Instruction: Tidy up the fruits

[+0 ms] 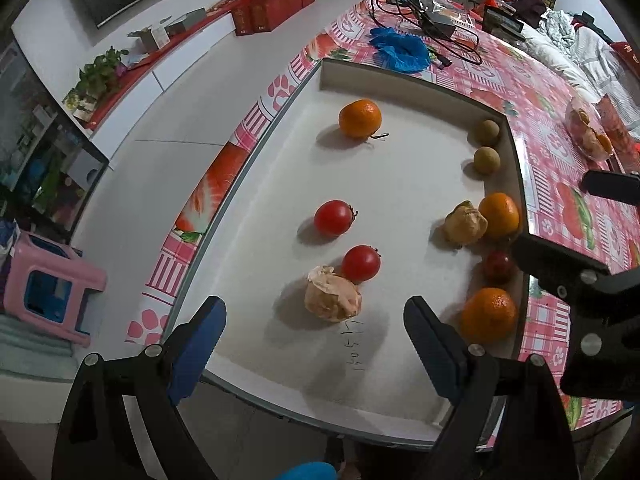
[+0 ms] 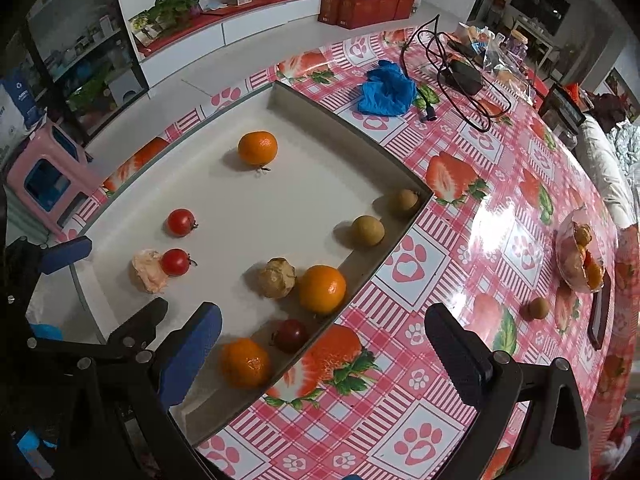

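Left gripper (image 1: 314, 344): jaws spread wide, nothing between, angled steeply downward. Right gripper (image 2: 322, 350): likewise wide, empty, angled steeply downward.

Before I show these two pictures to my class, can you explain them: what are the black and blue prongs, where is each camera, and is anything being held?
A person holds a two-finger claw in each hand, and each claw carries a camera looking along its fingers. One picture looks past the left claw, the other past the right claw. Both stand open and hold nothing. Below them a shallow white tray sits on a strawberry-patterned tablecloth. The tray holds oranges, red tomatoes, small brown fruits and papery husked ones. One brown fruit lies outside on the cloth.
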`<state>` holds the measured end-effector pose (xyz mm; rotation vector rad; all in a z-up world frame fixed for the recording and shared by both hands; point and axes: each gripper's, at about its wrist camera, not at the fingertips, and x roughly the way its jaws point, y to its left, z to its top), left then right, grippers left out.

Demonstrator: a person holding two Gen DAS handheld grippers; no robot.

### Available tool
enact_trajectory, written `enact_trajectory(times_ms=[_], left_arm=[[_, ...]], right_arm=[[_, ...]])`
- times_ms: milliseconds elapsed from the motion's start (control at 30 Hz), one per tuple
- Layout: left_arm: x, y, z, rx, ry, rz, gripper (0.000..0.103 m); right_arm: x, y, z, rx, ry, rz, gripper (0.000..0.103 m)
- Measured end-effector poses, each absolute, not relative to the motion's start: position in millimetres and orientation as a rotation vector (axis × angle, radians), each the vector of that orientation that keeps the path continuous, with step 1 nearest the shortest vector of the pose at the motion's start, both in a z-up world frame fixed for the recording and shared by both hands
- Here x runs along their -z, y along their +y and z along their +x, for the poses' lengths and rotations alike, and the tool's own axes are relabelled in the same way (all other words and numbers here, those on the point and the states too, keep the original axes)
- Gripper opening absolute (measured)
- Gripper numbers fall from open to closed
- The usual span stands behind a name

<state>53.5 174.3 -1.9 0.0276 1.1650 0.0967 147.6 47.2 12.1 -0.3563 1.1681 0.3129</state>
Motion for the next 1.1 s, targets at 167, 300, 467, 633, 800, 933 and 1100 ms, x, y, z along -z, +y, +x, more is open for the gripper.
enact_trajectory(times_ms=[167,300,467,633,800,933,1100], left_arm=[[1.1,173.6,52.7,-0.095,1.161,0.027,0.092],[0.7,173.0,53.3,-0.094,1.161,0.031,0.092],[0.7,172.7,53.6,-0.095,1.160,0.032,0.092],[-0.9,173.1,52.6,-0.103,1.153,0.039,0.092],[-2.7,172.5,49.5,-0.114,1.138,0.051,0.092],[-4.5,172.1,48.8,-0.120,1.129,0.060,0.092],[-4.8,171.5,49.2,-0.121,1.127,0.062,0.092]], right_arm=[[-12.1,48.8,147.3,-0.316,1.167,-0.363,0.102],[-11.9,49.2,147.4,-0.316,1.166,-0.365,0.102],[-12.0,50.1,146.7,-0.309,1.157,-0.376,0.102],[-12.3,50.2,147.0,-0.309,1.152,-0.380,0.102],[-12.4,50.1,146.6,-0.308,1.154,-0.378,0.102],[-12.2,49.3,146.8,-0.309,1.155,-0.377,0.102],[-11.7,47.9,146.8,-0.306,1.155,-0.374,0.102]])
